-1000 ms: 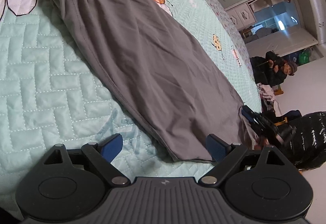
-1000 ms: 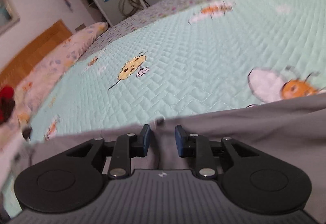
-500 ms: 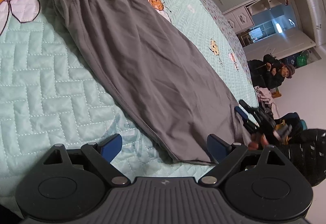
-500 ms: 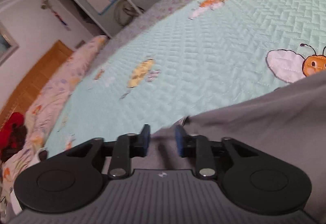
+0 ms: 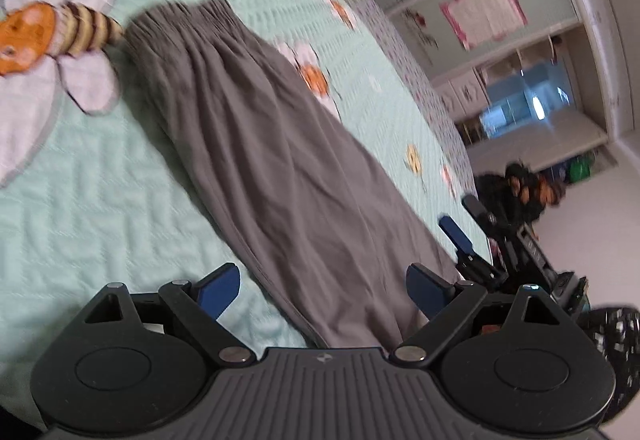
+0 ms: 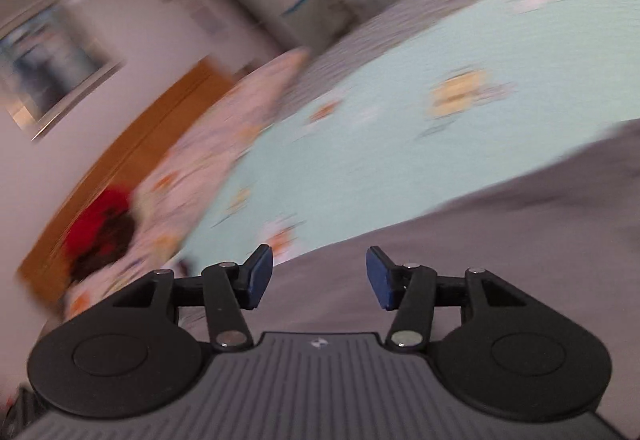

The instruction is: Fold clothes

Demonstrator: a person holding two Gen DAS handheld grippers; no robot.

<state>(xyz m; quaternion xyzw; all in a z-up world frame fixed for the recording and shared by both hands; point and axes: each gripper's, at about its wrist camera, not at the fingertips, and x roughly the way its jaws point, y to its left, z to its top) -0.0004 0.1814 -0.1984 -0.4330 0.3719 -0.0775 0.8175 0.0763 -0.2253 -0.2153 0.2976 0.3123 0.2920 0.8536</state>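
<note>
- A pair of grey, thin-fabric trousers with a gathered elastic waistband (image 5: 280,168) lies stretched lengthwise on the mint-green quilted bedspread printed with bees and flowers (image 5: 92,208), waistband at the far end and leg hems at the near edge, apparently with one leg laid over the other.
- My left gripper (image 5: 322,286) hangs with its blue-padded jaws spread wide, gripping nothing, straddling the hem end of the trousers.
- My right gripper (image 6: 320,274) is also spread wide and empty, hovering just over grey cloth near the hem's other corner; this view is heavily blurred.
- I judge the cloth light, limp and wrinkle-prone: it will sag and drag across the quilt rather than hold any shape, and a shallow pinch could catch only the top layer.
- The surest holds, as I read it, are the two hem corners, taking both layers at the stitched edge, or the thicker waistband, which gives more to bite.
- Whether further folds remain, I cannot tell from here.
</note>
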